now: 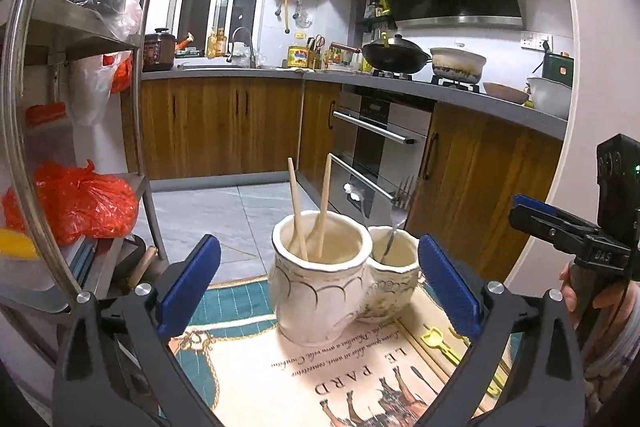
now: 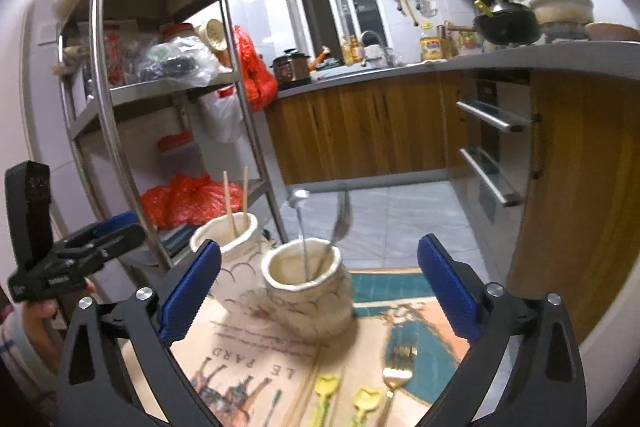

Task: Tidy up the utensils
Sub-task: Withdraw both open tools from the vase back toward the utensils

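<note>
both grippers, left gripper (image 1: 320, 287) and right gripper (image 2: 320, 287), stand wide apart and empty. the gold fork (image 2: 394, 379) and yellow utensils (image 2: 326, 387) lie loose on the table (image 2: 420, 351), likely next. chopsticks (image 1: 310, 203) fill the bigger holder cup (image 1: 320, 283); spoons (image 2: 320, 231) stand in the smaller (image 2: 308, 291), sorted by kind.

Two fisheye wrist views look slightly downward from close range; both share the cream twin holder (image 1: 332, 275) (image 2: 308, 291) on the table, seen from opposite sides.
</note>
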Motion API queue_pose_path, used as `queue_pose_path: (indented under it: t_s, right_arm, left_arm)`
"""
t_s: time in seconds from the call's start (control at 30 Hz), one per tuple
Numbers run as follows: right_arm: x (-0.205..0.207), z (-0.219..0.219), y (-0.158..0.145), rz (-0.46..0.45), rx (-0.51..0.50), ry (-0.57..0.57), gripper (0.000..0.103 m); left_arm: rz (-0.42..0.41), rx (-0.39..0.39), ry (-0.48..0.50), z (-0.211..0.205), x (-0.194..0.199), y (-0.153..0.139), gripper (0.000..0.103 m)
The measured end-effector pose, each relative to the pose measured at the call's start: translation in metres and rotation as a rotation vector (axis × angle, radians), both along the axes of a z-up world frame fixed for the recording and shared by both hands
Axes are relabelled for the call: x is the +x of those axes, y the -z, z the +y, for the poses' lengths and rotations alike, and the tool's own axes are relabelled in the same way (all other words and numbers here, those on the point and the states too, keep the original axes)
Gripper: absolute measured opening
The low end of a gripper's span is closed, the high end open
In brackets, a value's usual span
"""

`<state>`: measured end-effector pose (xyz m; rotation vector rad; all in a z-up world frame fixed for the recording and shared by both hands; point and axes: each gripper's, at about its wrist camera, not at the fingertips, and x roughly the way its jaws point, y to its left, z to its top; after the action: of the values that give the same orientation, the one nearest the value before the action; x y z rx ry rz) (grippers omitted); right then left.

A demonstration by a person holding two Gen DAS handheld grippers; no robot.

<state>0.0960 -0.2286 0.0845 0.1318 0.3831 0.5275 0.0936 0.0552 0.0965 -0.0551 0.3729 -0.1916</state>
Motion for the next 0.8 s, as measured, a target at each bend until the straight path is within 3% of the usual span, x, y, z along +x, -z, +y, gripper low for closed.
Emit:
queue_pose_path:
  t_s: [0.2,0.47,0.8]
  right_arm:
    - [-0.009,-0.021,0.008,0.025,-0.036,0.078,0.098]
    - [-0.019,-0.034,0.026,0.072,-0.098,0.122,0.098]
    - [-0.020,-0.037,0.066,0.184,-0.187,0.141,0.098]
  left_arm:
    - [0.023,0.003,-0.011,-0.002,-0.011,0.001,0.097]
    - [0.071,0.063,-0.029,-0.011,-0.018,0.018,0.097]
    - [0.182,0.082,-0.015,-0.042,-0.019,0.059,0.097]
